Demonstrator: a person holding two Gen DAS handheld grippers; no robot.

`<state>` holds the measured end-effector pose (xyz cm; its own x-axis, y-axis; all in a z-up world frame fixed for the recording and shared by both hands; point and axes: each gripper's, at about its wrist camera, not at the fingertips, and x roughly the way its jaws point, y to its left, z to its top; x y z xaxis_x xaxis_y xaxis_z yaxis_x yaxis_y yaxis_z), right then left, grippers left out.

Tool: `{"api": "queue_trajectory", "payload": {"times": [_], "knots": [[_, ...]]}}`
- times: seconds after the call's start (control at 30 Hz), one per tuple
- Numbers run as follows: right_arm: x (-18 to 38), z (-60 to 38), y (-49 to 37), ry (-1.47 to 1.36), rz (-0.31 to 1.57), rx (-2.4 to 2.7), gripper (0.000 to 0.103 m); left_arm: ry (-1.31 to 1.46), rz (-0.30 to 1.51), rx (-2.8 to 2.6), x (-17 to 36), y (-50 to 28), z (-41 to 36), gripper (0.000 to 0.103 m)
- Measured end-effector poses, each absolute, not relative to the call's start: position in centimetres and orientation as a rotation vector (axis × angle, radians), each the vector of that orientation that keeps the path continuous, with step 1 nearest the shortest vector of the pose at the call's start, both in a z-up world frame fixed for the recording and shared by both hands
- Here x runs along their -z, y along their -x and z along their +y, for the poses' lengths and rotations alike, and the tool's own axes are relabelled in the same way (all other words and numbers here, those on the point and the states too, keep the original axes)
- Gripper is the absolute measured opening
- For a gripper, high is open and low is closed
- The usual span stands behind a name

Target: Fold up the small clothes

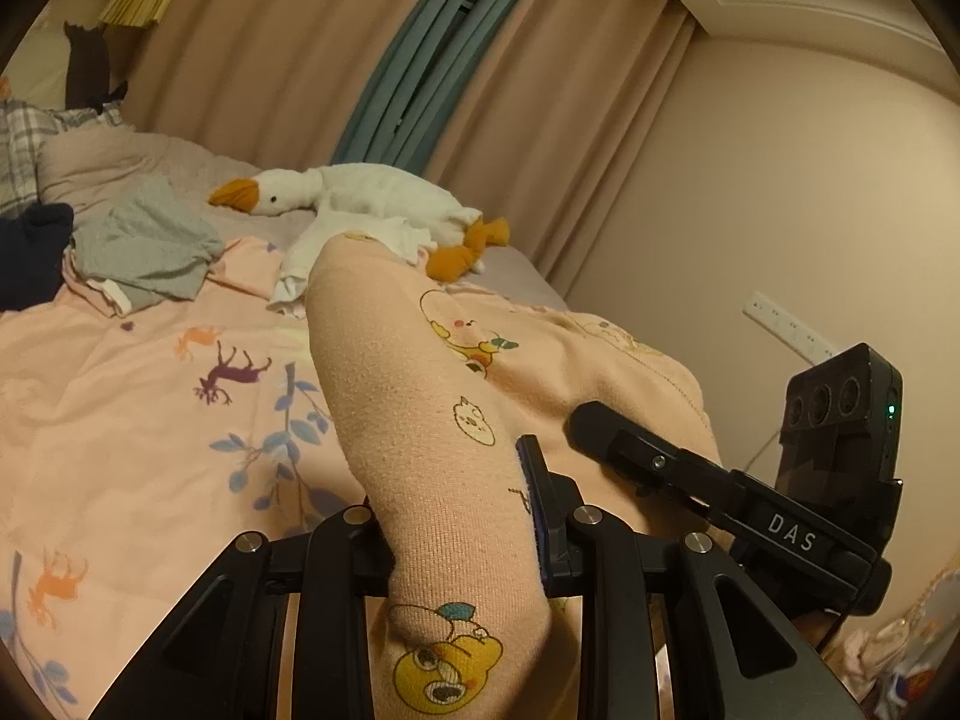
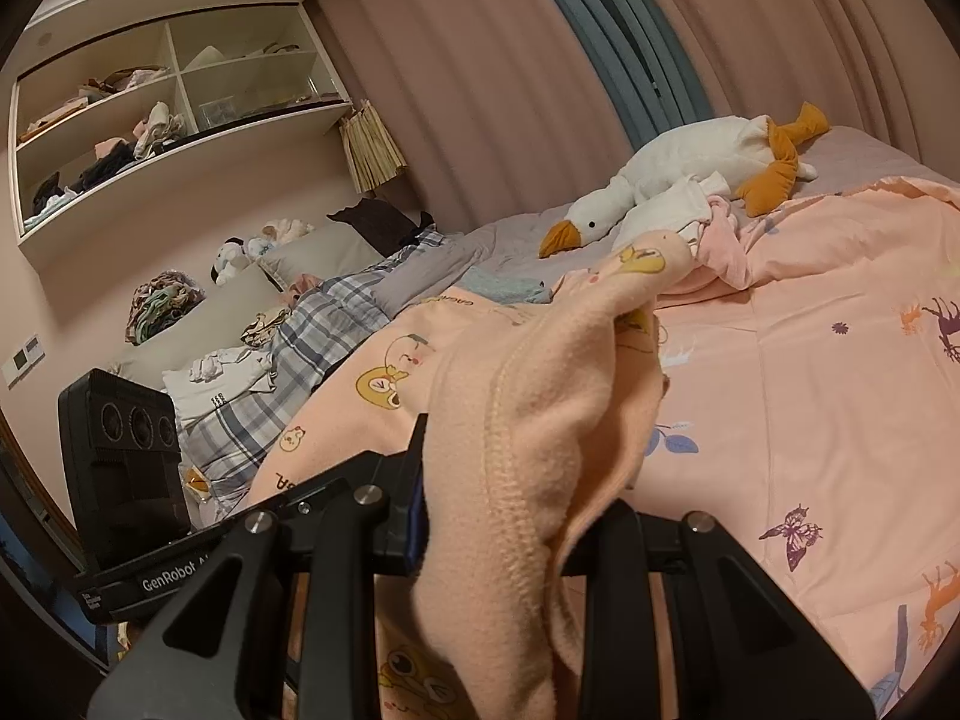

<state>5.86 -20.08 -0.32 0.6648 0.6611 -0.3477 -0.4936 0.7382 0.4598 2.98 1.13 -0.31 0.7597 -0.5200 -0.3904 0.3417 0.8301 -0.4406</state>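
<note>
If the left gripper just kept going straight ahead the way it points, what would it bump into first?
The left gripper is already shut on the peach cartoon-print garment, which fills its line ahead. Beyond the cloth, the white goose plush looks like the next thing, though depth is hard to judge.

Pink curtains (image 2: 480, 60) hang behind the bed (image 2: 810, 330), beside open wall shelves (image 2: 174, 114), under warm dim light.
</note>
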Motion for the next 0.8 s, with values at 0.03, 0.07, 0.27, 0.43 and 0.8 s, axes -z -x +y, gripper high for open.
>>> {"api": "queue_trajectory", "payload": {"times": [0.03, 0.07, 0.27, 0.43, 0.8], "knots": [[0.3, -20.0, -5.9, -0.337, 0.524, -0.667, 0.028, 0.360, 0.525, 0.481, 0.4, -3.0, 1.2, 0.026], [0.3, -20.0, -5.8, -0.336, 0.524, -0.666, 0.028, 0.366, 0.522, 0.481, 0.4, -2.9, 1.2, 0.026], [0.4, -19.7, -5.9, -0.317, 0.523, -0.659, 0.028, 0.353, 0.510, 0.470, 0.9, -3.0, 1.2, 0.026], [0.8, -19.2, -6.1, -0.308, 0.537, -0.655, 0.028, 0.347, 0.521, 0.455, 1.1, -3.3, 1.4, 0.027], [1.4, -18.0, -6.5, -0.273, 0.559, -0.643, 0.028, 0.331, 0.545, 0.422, 2.0, -3.8, 1.8, 0.026]]}}
